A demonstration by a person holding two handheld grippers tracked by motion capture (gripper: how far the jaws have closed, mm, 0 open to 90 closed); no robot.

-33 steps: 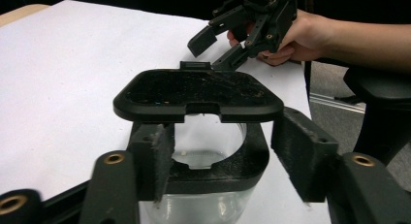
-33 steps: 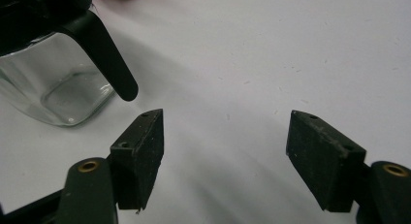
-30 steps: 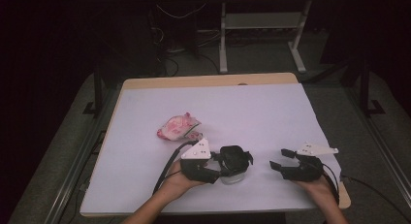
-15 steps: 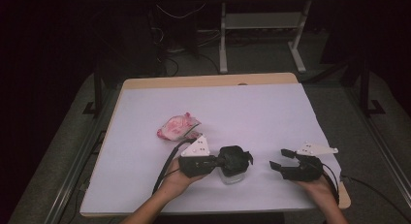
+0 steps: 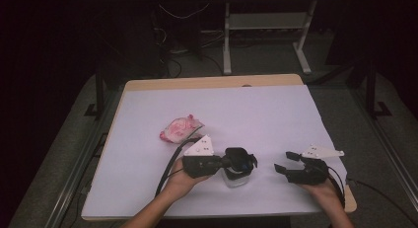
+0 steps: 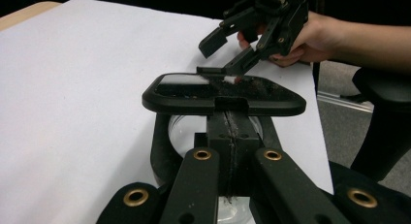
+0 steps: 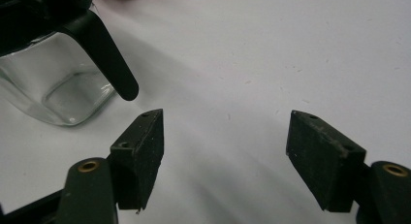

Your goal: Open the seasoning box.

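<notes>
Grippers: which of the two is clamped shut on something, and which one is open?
The left gripper is shut on the black lid of the glass jar. The right gripper has its jaws apart over bare table.

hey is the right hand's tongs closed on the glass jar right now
No, the right tongs stand open over bare white table, and the glass jar sits apart from them, off to their left in the right gripper view.

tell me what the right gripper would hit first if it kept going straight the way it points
Probably the glass jar with its black lid, which the left gripper holds. The right gripper points left along the table toward it, fingers open; depth is uncertain, so it might pass just beside.
</notes>
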